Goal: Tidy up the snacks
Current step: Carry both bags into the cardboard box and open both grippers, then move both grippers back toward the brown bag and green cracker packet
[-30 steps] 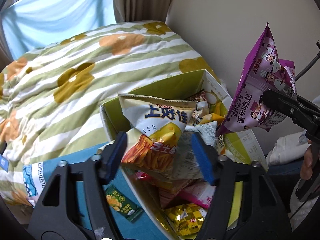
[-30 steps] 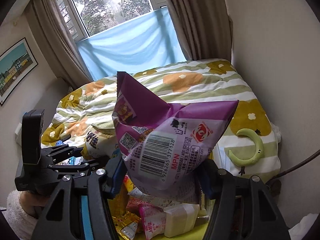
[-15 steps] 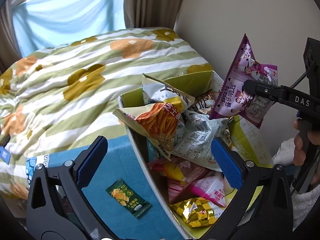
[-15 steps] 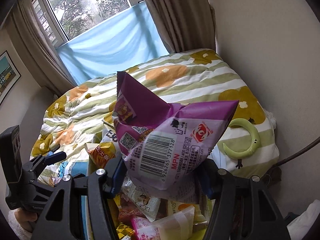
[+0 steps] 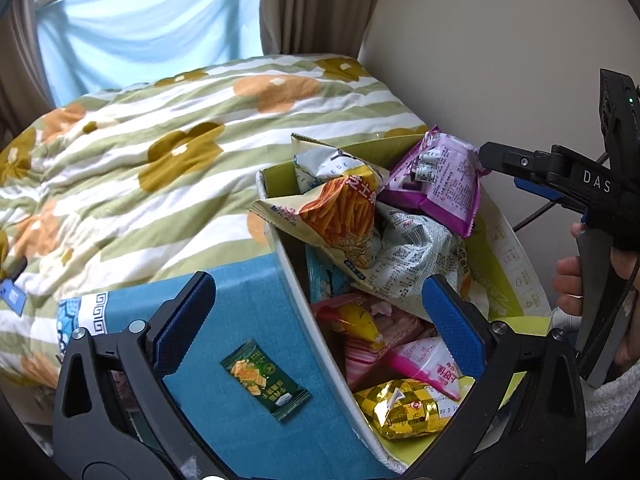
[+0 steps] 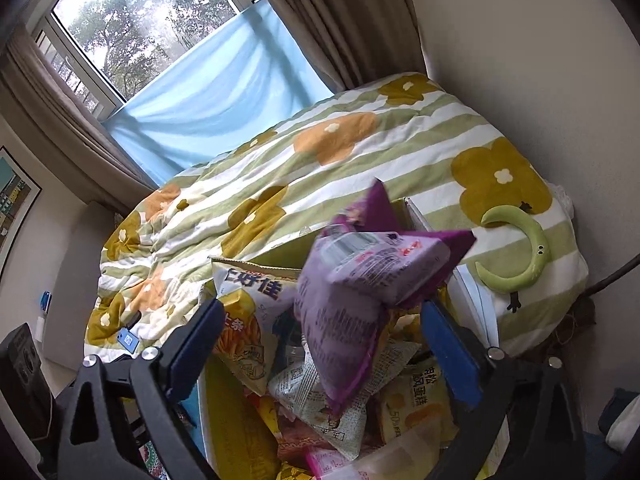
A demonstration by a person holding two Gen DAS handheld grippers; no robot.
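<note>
A green-lined box (image 5: pixel 280 240) holds several snack bags. A purple snack bag (image 5: pixel 436 184) lies on top of the pile at the box's far end; in the right wrist view it (image 6: pixel 360 292) is blurred, free between the open jaws. My right gripper (image 6: pixel 320 348) is open and empty just above it; it also shows in the left wrist view (image 5: pixel 504 168). My left gripper (image 5: pixel 320 320) is open and empty over the box's near left wall. A yellow-orange fries bag (image 5: pixel 340 208) leans on the pile. A small green packet (image 5: pixel 264 380) lies on the blue lid.
The box sits beside a blue lid (image 5: pixel 240 320) on a bed with a green-striped floral quilt (image 5: pixel 160 152). A wall (image 5: pixel 500 40) runs close on the right. A green crescent pillow (image 6: pixel 516 252) lies on the quilt's right edge.
My right gripper opened and let go of the purple bag, which dropped onto the pile. My left gripper, having released the fries bag, pulled back and stayed open.
</note>
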